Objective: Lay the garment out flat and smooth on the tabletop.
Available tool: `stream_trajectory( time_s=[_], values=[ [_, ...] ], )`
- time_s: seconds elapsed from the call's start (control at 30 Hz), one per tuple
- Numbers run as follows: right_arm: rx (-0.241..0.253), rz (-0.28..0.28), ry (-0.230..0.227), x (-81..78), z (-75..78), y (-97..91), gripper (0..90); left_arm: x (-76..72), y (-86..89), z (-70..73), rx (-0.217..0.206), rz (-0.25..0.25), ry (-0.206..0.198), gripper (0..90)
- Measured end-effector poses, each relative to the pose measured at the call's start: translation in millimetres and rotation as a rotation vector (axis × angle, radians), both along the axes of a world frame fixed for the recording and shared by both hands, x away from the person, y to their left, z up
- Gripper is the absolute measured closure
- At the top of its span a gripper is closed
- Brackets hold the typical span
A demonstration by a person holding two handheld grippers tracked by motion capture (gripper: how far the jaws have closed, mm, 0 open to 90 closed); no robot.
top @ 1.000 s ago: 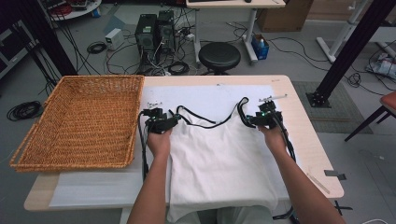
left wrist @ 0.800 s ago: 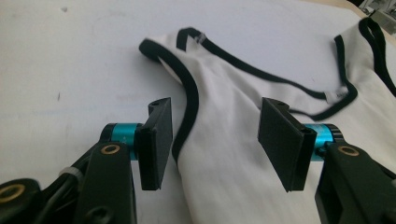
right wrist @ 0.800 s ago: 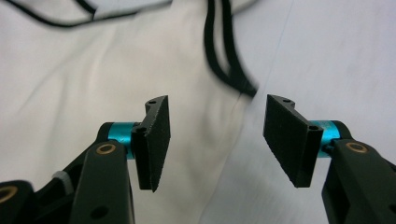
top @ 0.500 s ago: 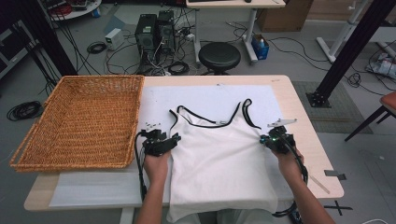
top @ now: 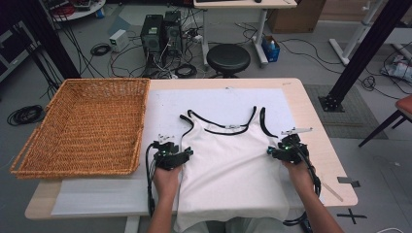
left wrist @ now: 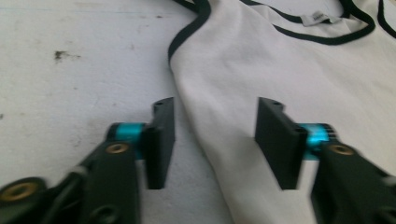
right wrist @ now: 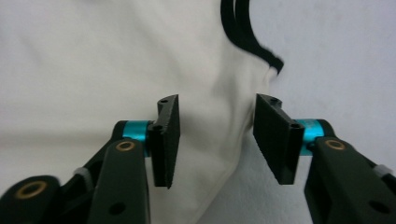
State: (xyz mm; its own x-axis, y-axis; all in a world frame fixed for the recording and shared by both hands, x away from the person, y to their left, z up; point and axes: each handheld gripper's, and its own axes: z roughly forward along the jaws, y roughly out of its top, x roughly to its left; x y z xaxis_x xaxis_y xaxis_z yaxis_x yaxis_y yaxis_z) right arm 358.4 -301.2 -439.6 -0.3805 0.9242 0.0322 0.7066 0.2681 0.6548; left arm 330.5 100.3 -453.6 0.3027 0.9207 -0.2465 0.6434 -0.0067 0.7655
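Wicker basket (top: 82, 124) in high view alone

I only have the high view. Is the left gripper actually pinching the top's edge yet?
Observer: No. The left gripper is open. Its jaws have just been closing and stand astride the top's side edge, not pressing it.
Operator: And the right?
Observer: The right gripper has just been opening. The top's edge lies between its jaws, not clamped.
Operator: Where along the edge?
Observer: Just below the black trim of the armhole.
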Motion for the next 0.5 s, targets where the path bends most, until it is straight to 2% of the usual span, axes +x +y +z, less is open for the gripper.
stream_trajectory(
  time_s=[0.03, 0.07, 0.1, 0.13, 0.2, 0.23, 0.3, 0.33, 0.37, 0.4, 0.47, 0.5],
  values=[
    [-0.003, -0.005, -0.015, -0.2, -0.4, -2.8, 71.3, -1.5, -2.4, 0.5, 0.030, 0.000, 0.003, 68.4],
    [0.021, 0.007, -0.013, -0.1, -0.3, -6.1, 88.4, -3.2, -3.8, 0.7, 0.053, 0.000, 0.004, 84.2],
    [0.046, 0.022, -0.005, -0.1, -1.0, -9.6, 88.5, -4.7, -3.4, 0.8, 0.043, 0.007, 0.009, 86.9],
    [0.047, 0.033, -0.015, -0.4, -1.8, -12.2, 88.8, -7.3, -1.8, 1.0, 0.034, 0.018, 0.015, 87.4],
    [0.019, 0.015, -0.040, -6.1, -0.5, -15.9, 88.9, -16.2, 1.8, 0.4, 0.017, 0.024, 0.015, 87.7],
    [0.030, 0.014, -0.037, -7.9, -0.5, -17.9, 88.8, -21.7, 4.3, -0.4, 0.002, 0.022, 0.013, 87.7],
    [0.034, 0.011, -0.049, -14.0, -0.8, -20.9, 88.3, -31.7, 8.6, 0.5, -0.038, 0.030, -0.016, 87.5],
    [0.049, 0.026, -0.052, -15.8, -0.8, -21.3, 83.6, -35.1, 10.0, 0.9, -0.062, 0.030, -0.033, 86.9],
    [0.065, 0.035, -0.068, -18.3, 0.5, -20.7, 76.3, -37.9, 11.3, 1.4, -0.080, 0.036, -0.027, 78.2],
    [0.082, 0.031, -0.080, -22.7, 4.2, -19.9, 70.4, -39.4, 12.5, 1.8, -0.097, 0.032, -0.009, 60.4],
    [0.115, 0.024, -0.106, -30.5, 10.6, -20.8, 61.4, -47.6, 14.1, 2.4, -0.126, 0.014, -0.005, 56.5],
    [0.134, 0.018, -0.112, -35.7, 14.0, -21.8, 56.2, -52.1, 14.6, 2.6, -0.145, 0.000, 0.005, 51.8]
  ],
)
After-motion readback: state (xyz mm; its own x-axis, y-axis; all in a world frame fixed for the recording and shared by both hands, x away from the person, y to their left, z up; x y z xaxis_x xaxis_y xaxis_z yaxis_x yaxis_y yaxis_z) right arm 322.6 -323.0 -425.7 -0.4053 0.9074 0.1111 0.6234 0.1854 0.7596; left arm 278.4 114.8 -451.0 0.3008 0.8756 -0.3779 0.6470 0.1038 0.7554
